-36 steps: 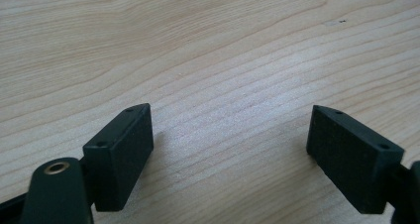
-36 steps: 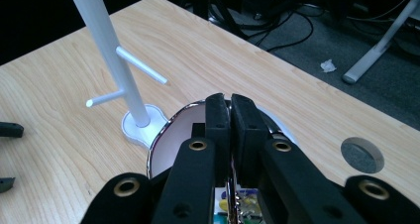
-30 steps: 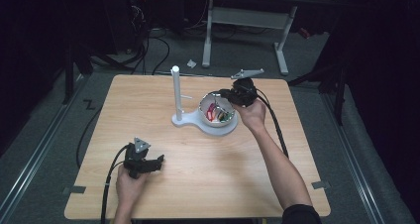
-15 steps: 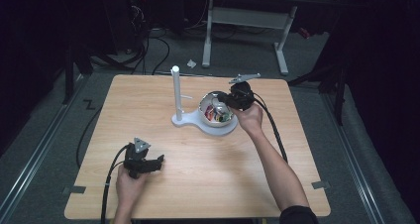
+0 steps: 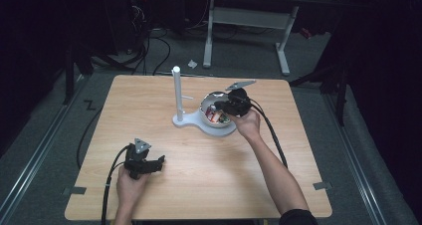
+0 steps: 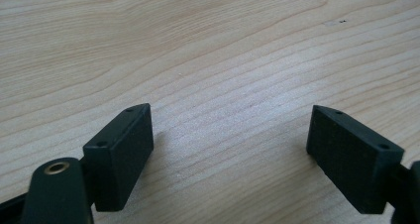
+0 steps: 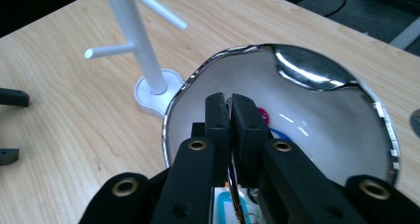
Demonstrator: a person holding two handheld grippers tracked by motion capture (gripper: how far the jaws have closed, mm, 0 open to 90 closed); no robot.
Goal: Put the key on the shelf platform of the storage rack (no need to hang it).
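Your right tool (image 5: 225, 107) is clenched on the near rim of the shiny metal bowl (image 5: 213, 99), which sits a little toward the far right of the wooden surface (image 5: 209, 175), roughly midway between its left and right edges. In the right gripper view the two black jaws stand pressed together with the thin bowl edge (image 7: 232, 182) pinched between them, and the bowl (image 7: 317, 120) appears tipped, its pale interior facing the camera. Inside it you can see small coloured pieces (image 7: 265, 116), pink and blue, though they are too hidden by the jaws to name. The bowl rests against the flat white base of a white stand (image 5: 177, 93), whose upright post rises just to the bowl's left and carries short pegs (image 7: 106, 50) sticking out sideways. Your right hand (image 5: 247, 124) wraps the tool body from the near side, with its cable (image 5: 272, 135) trailing back toward the near right corner. Your left tool (image 5: 149, 164) lies near the near left corner of the surface, well apart from the bowl and the stand. Its jaws are spread wide, released, with bare wood grain between them in the left gripper view (image 6: 233, 149). Your left hand (image 5: 130, 184) holds it low against the surface.
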